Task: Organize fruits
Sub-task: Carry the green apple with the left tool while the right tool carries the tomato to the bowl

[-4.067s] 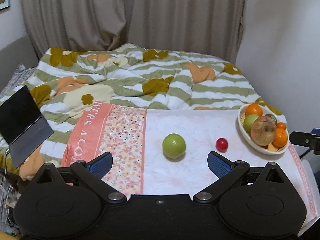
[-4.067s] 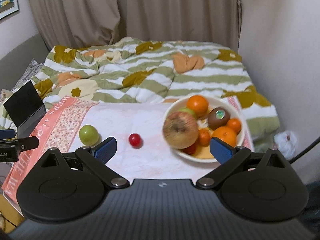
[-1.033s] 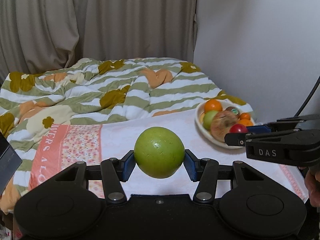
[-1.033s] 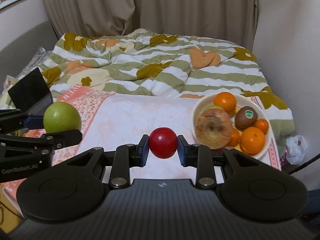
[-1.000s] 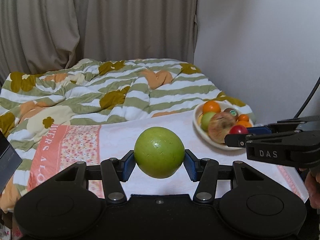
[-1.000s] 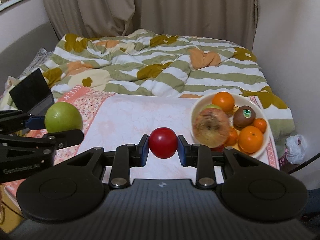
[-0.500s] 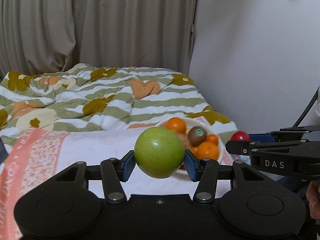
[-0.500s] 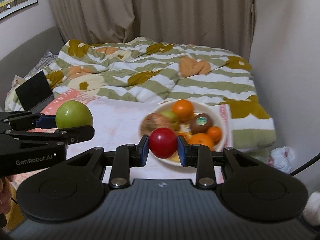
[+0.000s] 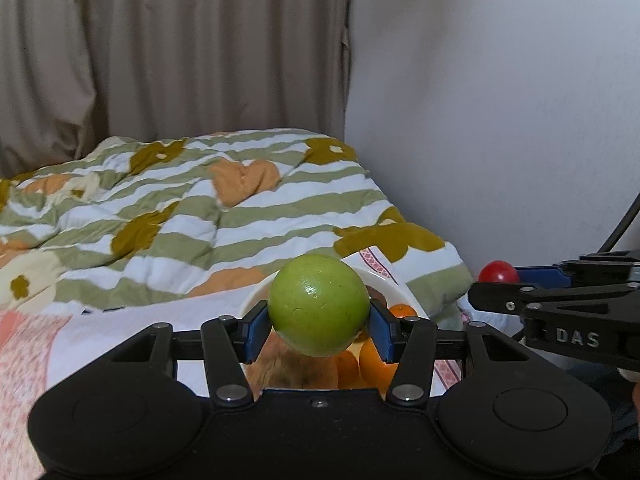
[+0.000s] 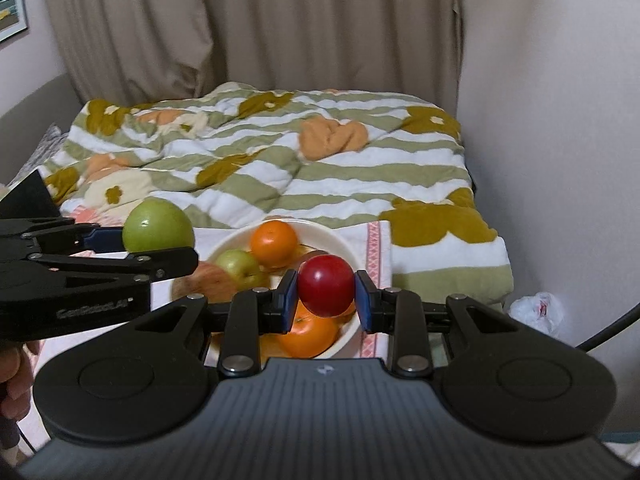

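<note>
While the green apple (image 9: 318, 305) is sitting clamped between the blue pads of the left tongs (image 9: 318, 326), it is hanging in the air just above the near side of the white bowl (image 10: 340, 243), and the small red fruit (image 10: 326, 285) is being pinched the same way in the right tongs (image 10: 326, 298) over the bowl's front rim. Beneath them the bowl is already holding an orange (image 10: 274, 243), a smaller green apple (image 10: 239, 267), a brownish apple (image 10: 208, 282) and more oranges, so little bare room is showing. It is resting on a pale cloth (image 10: 370, 254) at the foot of the bed, with the striped duvet (image 10: 280, 160) lying behind and the wall close on the right. Both tongs are crowding the same spot, so they are risking a knock against each other if lowered together. Round fruit released onto that heap is likely to roll off the pile, over the rim and onto the soft cloth, or toward the bed's edge beside the wall.
</note>
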A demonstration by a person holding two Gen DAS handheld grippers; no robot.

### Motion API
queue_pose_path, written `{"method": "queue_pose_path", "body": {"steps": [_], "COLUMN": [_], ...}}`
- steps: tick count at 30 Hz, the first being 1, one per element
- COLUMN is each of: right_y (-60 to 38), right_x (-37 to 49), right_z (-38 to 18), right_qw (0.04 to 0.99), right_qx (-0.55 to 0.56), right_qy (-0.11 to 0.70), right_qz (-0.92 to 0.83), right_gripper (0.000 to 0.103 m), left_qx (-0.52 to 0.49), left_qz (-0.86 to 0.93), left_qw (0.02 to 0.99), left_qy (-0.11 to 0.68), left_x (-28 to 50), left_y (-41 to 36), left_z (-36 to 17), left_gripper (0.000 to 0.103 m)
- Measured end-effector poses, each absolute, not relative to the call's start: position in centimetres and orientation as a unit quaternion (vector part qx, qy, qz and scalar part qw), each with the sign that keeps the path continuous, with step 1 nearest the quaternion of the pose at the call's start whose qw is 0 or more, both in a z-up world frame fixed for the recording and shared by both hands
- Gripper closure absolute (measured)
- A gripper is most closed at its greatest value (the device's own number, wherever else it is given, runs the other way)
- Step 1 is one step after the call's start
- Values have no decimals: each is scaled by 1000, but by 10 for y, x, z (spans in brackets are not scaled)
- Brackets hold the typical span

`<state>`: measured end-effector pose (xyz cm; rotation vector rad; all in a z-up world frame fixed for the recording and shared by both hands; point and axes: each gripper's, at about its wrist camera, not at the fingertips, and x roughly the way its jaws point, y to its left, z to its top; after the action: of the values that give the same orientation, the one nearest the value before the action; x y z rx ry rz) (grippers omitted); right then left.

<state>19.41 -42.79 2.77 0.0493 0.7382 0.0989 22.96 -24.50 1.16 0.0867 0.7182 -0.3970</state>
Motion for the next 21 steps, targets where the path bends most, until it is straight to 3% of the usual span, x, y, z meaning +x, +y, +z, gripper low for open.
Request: {"method": "queue_pose_path", "body": {"steps": [18,21], "right_y": [-453,-454], "right_x": [255,257], "right_z": [-18,-19], "right_qw": [911,910], "right_qx": [55,59], "right_qy": [409,411], "right_qz": [1,-2], "right_gripper": [58,58], "left_qx": [114,111], "left_qz": [-247,-252], "left_qw": [870,874], "left_qy": [412,400], "left_x": [304,304], "left_y": [-286,-285], "left_z": [-55,-50], "left_gripper": [47,30]}}
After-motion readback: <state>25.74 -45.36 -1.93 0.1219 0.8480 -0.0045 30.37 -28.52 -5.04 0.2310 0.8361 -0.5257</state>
